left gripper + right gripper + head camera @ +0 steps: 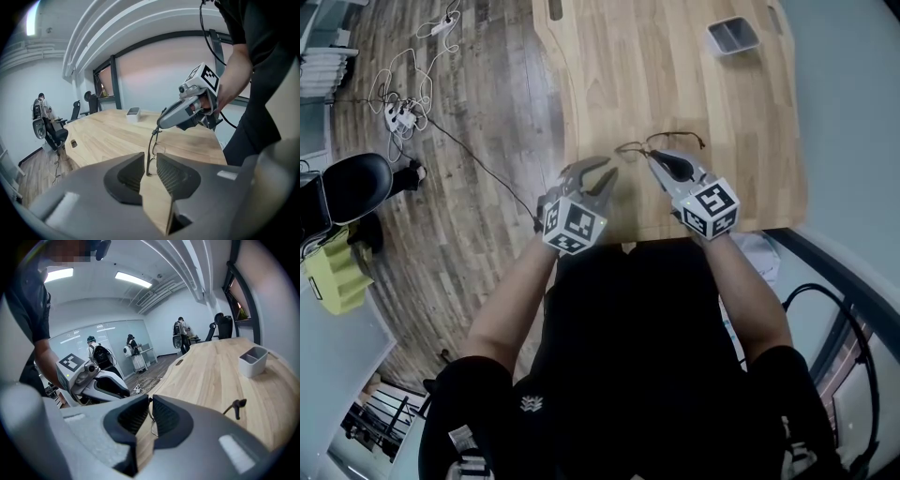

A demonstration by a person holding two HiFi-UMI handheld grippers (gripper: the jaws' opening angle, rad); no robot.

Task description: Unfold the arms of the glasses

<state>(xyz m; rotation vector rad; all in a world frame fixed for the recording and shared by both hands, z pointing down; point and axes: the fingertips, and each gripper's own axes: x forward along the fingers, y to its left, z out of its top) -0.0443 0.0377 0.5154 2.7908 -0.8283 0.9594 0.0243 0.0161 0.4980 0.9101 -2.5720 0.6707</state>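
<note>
While the left gripper (pixel 149 168) stood with its jaws drawn narrow, a thin dark wire of the slim wire-framed glasses (pixel 149 152) ran upright between its ribbed pads, pinched there. From that pinch the wire rose to the tip of the right gripper (pixel 161 124), which a hand (pixel 229 91) held just beyond and to the right. In the right gripper view, the right gripper (pixel 150 412) also had its jaws almost together, and another thin part of the frame sat clamped in the slit between them. One arm of the glasses reached out to the right, and its dark curved tip (pixel 237 405) hung over the wood. The left gripper's grey body (pixel 101 383) stood close by on the left.

Seen from the head, the two grippers (pixel 607 169) (pixel 654 157) met nose to nose over the near edge of the pale wooden table (pixel 675 66), with the glasses spanning the gap between them. A small grey rectangular tray (pixel 732 36) lay well apart at the far right of the table. On the plank floor to the left were a white power strip with tangled cables (pixel 401 114) and a black office chair (pixel 352 187).
</note>
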